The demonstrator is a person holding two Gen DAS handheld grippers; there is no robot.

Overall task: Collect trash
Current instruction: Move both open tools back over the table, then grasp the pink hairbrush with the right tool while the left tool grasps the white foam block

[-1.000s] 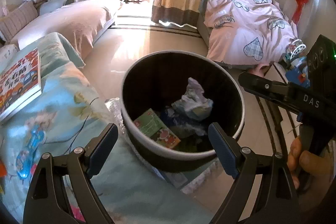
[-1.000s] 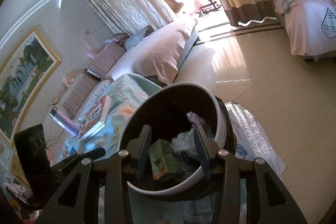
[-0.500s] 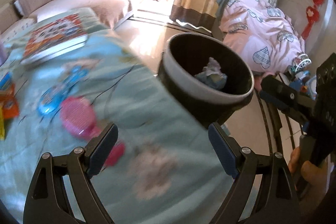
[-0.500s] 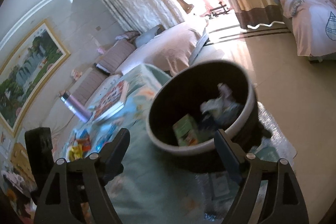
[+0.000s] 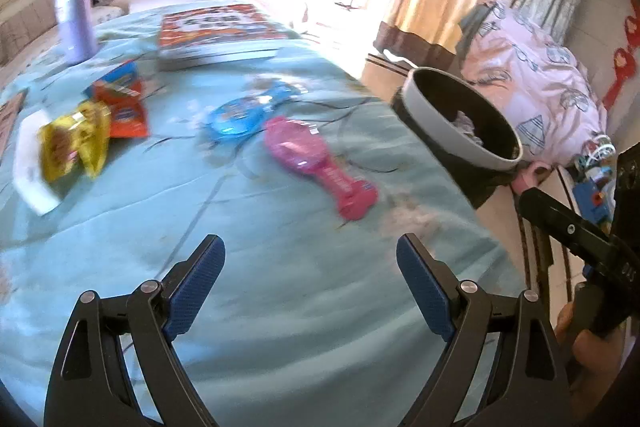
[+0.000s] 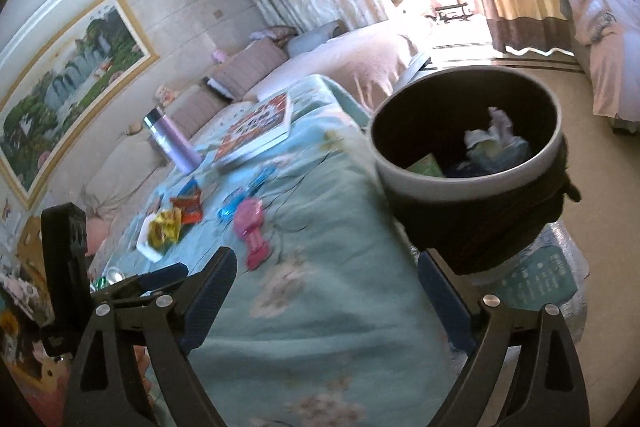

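Left wrist view: left claw [image 5: 310,277] spread wide and empty, yellow snack wrapper [image 5: 74,143] well ahead to its left on the teal-covered desk [image 5: 280,307]. Right claw [image 6: 326,289] is opening, empty, with the trash bin [image 6: 468,163] just beyond it.

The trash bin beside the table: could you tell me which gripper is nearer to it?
Right. The right gripper, jaws opening, sits just below the trash bin; the left gripper hangs over the tablecloth.
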